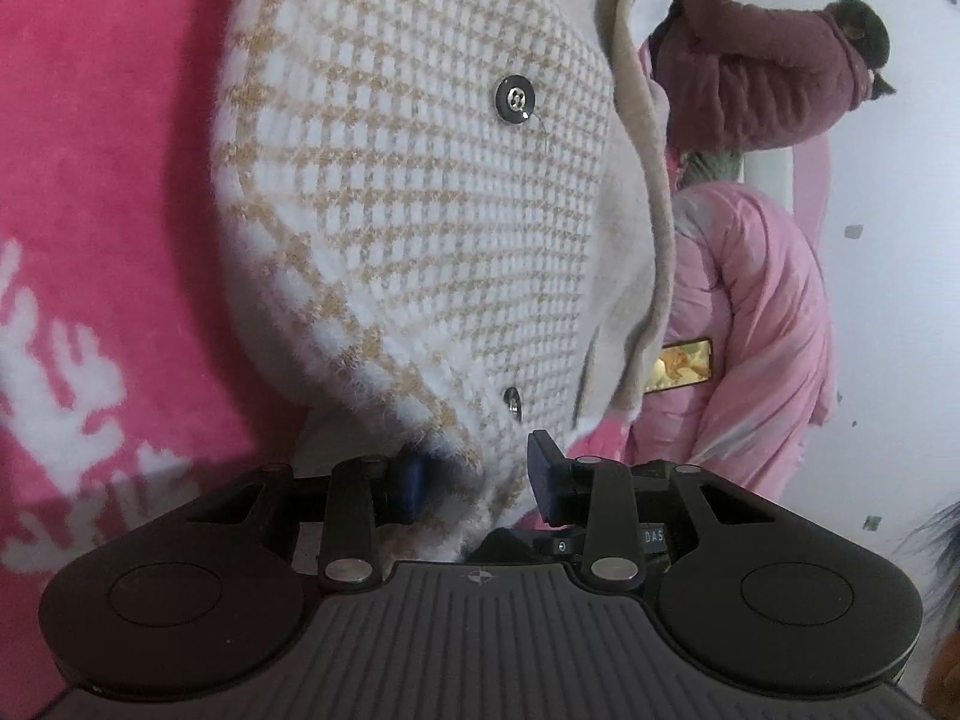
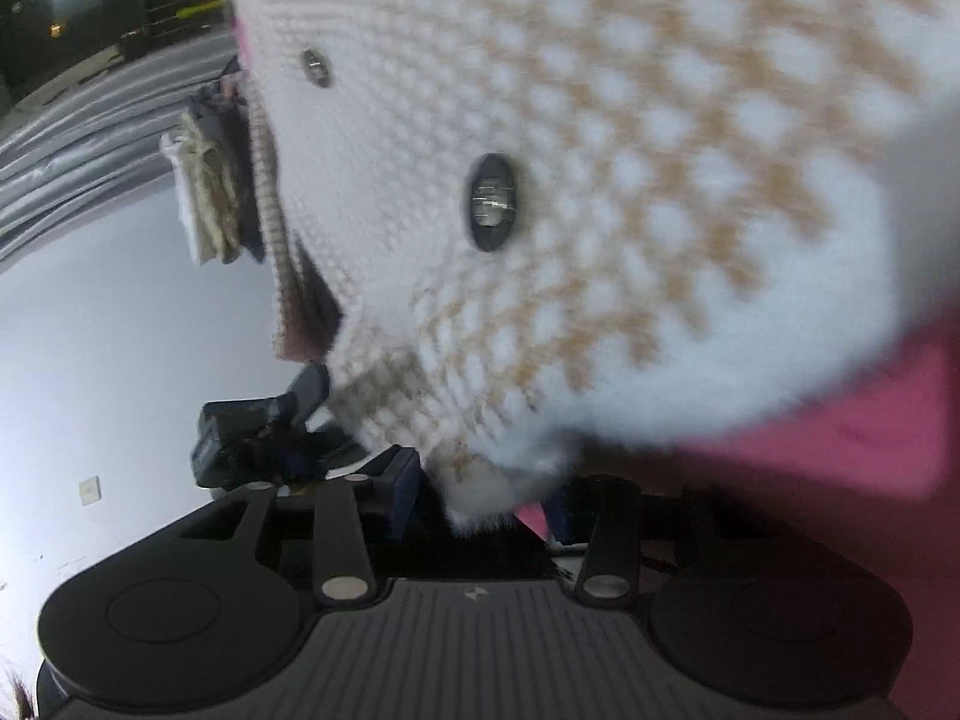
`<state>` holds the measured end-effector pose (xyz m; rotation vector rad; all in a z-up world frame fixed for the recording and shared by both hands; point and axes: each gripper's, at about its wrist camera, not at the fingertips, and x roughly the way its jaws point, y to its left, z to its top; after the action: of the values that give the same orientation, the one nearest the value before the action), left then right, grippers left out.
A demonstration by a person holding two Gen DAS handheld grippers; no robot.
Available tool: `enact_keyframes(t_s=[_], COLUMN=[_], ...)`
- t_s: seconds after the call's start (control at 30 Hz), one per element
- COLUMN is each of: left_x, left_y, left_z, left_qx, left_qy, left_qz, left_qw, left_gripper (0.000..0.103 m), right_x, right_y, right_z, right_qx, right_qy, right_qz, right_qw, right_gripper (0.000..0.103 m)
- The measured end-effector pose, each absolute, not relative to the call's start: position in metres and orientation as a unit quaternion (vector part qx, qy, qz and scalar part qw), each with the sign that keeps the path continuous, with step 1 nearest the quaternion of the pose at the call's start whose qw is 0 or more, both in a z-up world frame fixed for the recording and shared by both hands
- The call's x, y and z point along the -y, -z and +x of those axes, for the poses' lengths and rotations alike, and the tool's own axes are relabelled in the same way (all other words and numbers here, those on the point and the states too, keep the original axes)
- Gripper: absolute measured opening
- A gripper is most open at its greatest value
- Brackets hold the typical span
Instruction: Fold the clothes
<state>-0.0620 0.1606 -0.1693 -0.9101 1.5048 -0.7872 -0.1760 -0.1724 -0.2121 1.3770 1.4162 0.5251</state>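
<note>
Left wrist view shows the left hand-held gripper [image 1: 480, 474] clamped on the fluffy hem of a checked cardigan [image 1: 420, 180], which hangs over a pink blanket [image 1: 108, 150]. Right wrist view, blurred, shows the right hand-held gripper [image 2: 480, 498] pinching another tuft of that hem. Both bites look shallow; I judge the fuzzy knit could slip free or a button [image 1: 513, 101] could snag if the two pull unevenly.

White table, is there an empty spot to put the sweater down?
Yes: bare white surface left of the checked cardigan. In the left view, bare patch right of the pink jacket. Crowded: pink blanket and clothes pile.
</note>
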Motion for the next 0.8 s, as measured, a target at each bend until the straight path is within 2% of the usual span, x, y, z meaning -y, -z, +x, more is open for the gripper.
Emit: enact_keyframes(t_s=[0.03, 0.07, 0.17, 0.33, 0.77, 0.8], left_x=[-0.163, -0.164, -0.165, -0.165, -0.146, -0.146], left_y=[0.169, 0.168, 0.157, 0.155, 0.148, 0.146], left_z=[-0.062, -0.062, -0.064, -0.065, -0.077, -0.078], left_qx=[-0.641, -0.639, -0.628, -0.613, -0.552, -0.547], left_qy=[0.334, 0.336, 0.347, 0.379, 0.406, 0.403], left_qz=[-0.388, -0.382, -0.345, -0.347, -0.388, -0.387], left_qw=[0.572, 0.577, 0.604, 0.601, 0.616, 0.623], left_gripper=[0.034, 0.036, 0.046, 0.054, 0.054, 0.051], right_x=[0.174, 0.177, 0.189, 0.193, 0.198, 0.2], right_y=[0.208, 0.205, 0.197, 0.207, 0.222, 0.224], right_z=[-0.172, -0.17, -0.164, -0.161, -0.175, -0.178], right_qx=[-0.578, -0.553, -0.499, -0.452, -0.395, -0.397], right_qy=[-0.228, -0.239, -0.248, -0.236, -0.194, -0.194], right_qz=[0.582, 0.602, 0.642, 0.706, 0.78, 0.781], right_qw=[0.524, 0.523, 0.526, 0.492, 0.445, 0.441], right_gripper=[0.028, 0.027, 0.027, 0.027, 0.027, 0.027])
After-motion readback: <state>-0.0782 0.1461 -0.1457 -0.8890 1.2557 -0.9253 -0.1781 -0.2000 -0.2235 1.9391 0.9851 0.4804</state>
